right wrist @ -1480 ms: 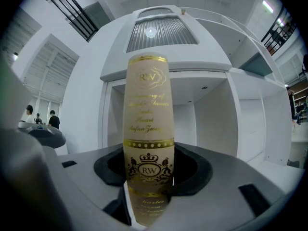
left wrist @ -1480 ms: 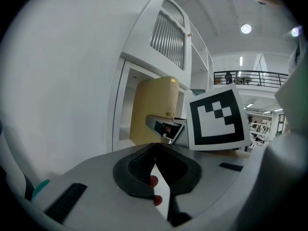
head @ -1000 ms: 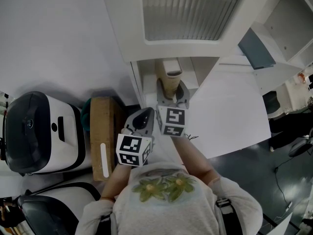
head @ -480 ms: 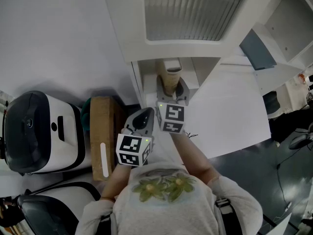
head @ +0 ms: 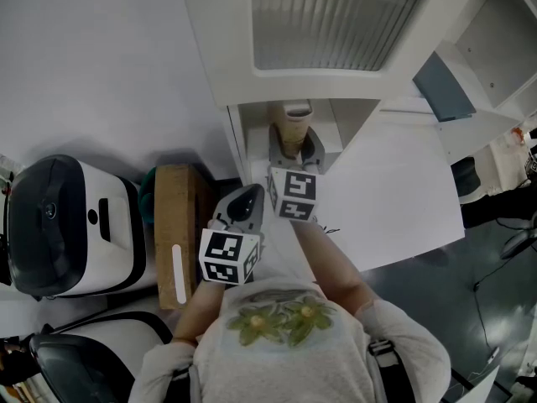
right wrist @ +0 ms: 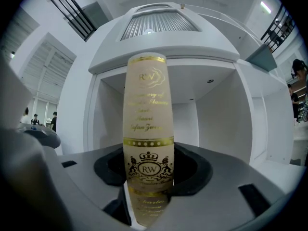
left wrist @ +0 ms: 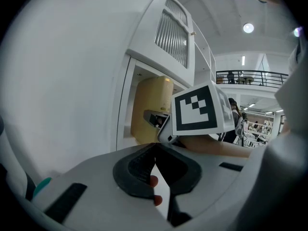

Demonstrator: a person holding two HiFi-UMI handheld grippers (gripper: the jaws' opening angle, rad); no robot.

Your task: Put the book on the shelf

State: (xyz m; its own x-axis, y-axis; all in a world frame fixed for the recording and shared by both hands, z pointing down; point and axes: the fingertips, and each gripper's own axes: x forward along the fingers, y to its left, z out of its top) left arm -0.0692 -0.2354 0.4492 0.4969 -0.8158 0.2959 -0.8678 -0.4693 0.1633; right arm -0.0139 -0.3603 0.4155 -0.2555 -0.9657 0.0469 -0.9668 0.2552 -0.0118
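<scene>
A cream book with gold lettering stands upright, spine toward the camera, with my right gripper shut on its lower end. In the head view the book sits at the mouth of the open shelf compartment of a white cabinet, and the right gripper is just below it. The compartment behind the book looks bare. My left gripper hangs back near the body, shut on nothing. In the left gripper view its jaws meet, and the book shows ahead.
A louvred cabinet door sits above the compartment. A white-and-black appliance and a wooden block lie at the left. A white tabletop spreads to the right, with a grey-blue panel beyond it.
My right gripper has carried the book slightly forward toward the shelf opening. The left gripper has stayed where it was.
</scene>
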